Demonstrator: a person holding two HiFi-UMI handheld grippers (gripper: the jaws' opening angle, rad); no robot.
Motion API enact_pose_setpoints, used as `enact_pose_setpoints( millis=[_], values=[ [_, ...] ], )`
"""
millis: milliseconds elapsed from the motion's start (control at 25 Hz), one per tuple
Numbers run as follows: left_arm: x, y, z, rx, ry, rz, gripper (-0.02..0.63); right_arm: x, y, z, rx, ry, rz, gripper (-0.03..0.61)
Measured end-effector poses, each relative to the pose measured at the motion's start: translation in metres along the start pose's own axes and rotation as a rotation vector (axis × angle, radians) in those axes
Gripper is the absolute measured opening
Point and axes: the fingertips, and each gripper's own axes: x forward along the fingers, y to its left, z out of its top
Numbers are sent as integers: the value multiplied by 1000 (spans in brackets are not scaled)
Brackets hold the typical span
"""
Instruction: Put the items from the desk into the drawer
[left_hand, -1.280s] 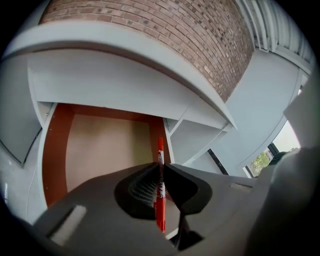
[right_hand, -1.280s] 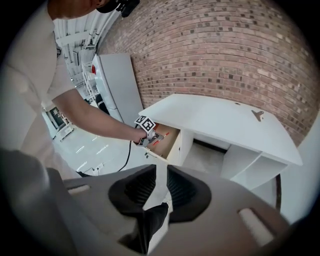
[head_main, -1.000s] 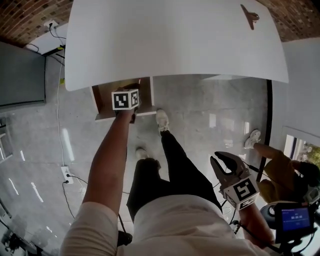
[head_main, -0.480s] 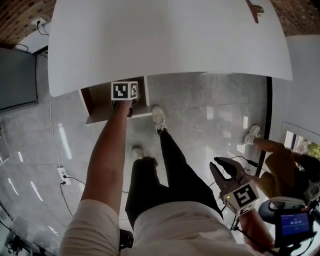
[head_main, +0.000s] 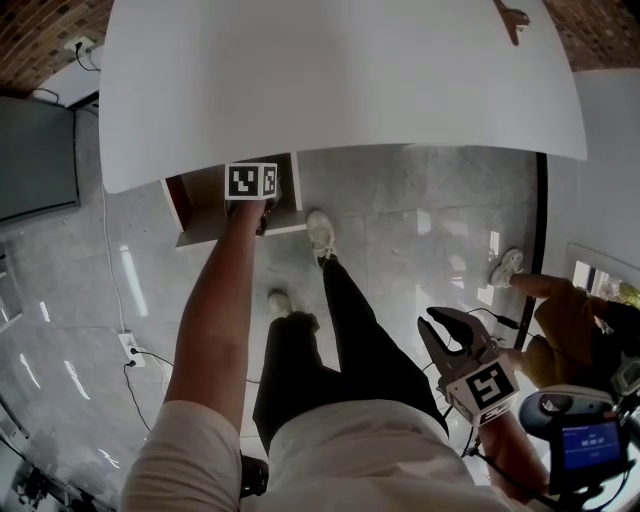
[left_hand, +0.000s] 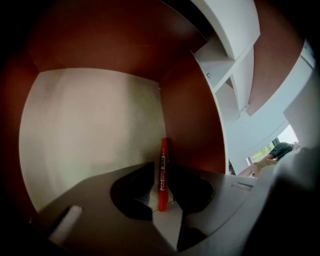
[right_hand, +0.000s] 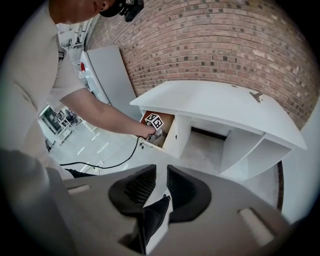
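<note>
the red marker is inside the open drawer, by its right wall, pinched between the left gripper jaws. right gripper hangs well apart from the desk, jaws slightly spread, empty.

Bare pale floor spreads across the open drawer beside the left gripper, whose jaws close on a red marker lying along the brown side wall, under the overhanging white desk top.
</note>
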Motion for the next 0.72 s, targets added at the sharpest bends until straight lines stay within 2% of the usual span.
enact_pose_setpoints(
  millis=[200,440,720],
  values=[
    [-38,-16,5,6,-30,-9,87,-3,11,24,-9,-34,25,55],
    [-112,-42,9,22,-101,-31,84,-5,30,59,-65,-109,61,54],
    [-239,-88,-4,36,-215,-57,75,-29,82,91,-162,-203,124,54]
  ],
)
